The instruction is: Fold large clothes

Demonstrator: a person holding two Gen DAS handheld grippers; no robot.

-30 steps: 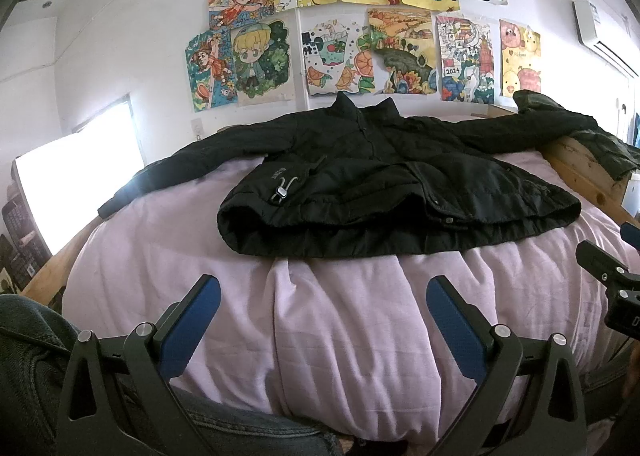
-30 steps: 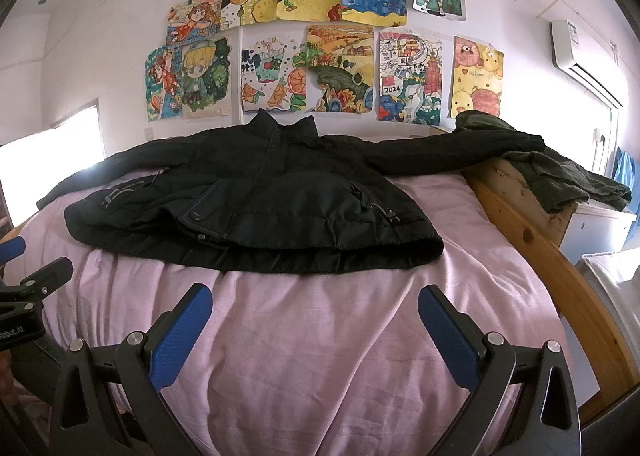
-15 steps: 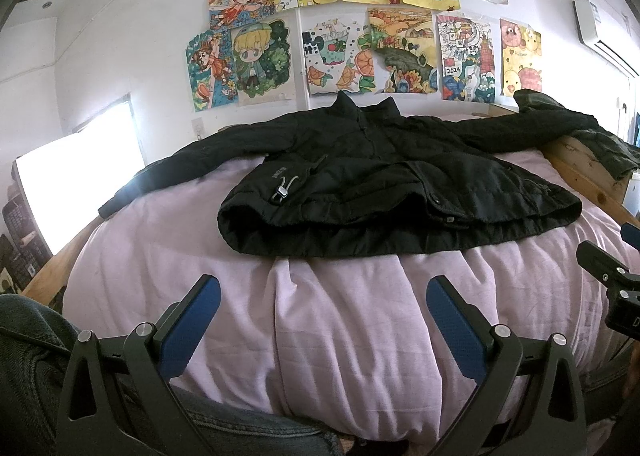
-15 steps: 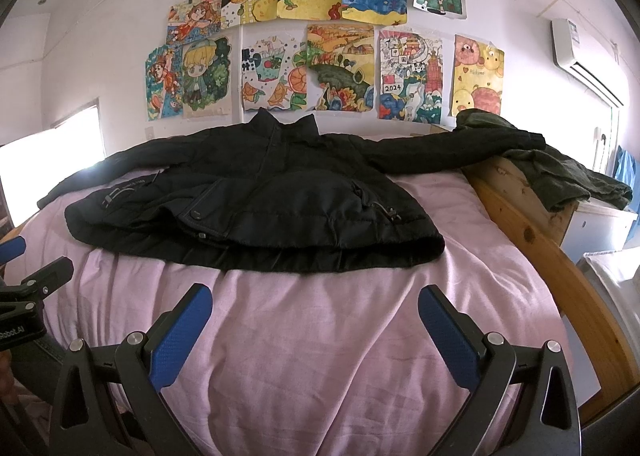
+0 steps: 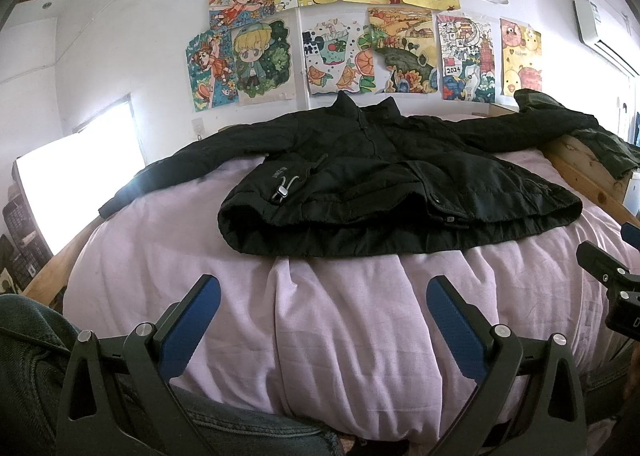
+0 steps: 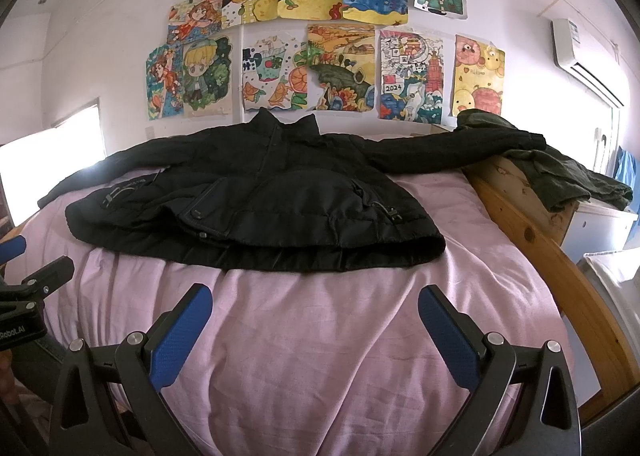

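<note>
A large black padded jacket lies spread front-up on the pink bed cover, collar toward the wall, sleeves stretched out left and right. It also shows in the right wrist view. My left gripper is open and empty, held short of the jacket's hem above the bed's near edge. My right gripper is open and empty, also short of the hem. Each gripper shows at the edge of the other's view: the right gripper and the left gripper.
The wooden bed frame runs along the right side, with a dark green garment draped over it. Children's drawings cover the wall behind. A bright window is at the left. My jeans-clad leg is at the lower left.
</note>
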